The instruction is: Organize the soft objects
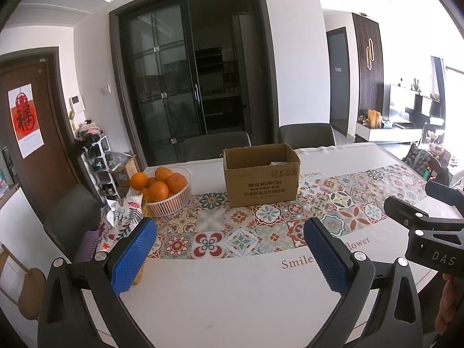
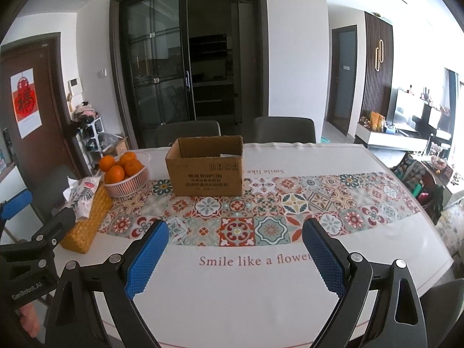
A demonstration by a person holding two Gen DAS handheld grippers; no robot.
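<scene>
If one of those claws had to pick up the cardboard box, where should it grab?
Probably the near wall's top edge, from above. The cardboard box stands upright with its top open, so one finger can slip inside and one outside. Its body looks too wide for the open right gripper to span.

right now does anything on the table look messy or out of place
Nothing stands out. The cardboard box stands upright and open on the tablecloth, the oranges sit piled in their basket, and a tissue pokes from the tissue box as usual.

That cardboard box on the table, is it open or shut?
Open: the cardboard box stands upright with no flaps covering its top, and something pale shows inside.
</scene>
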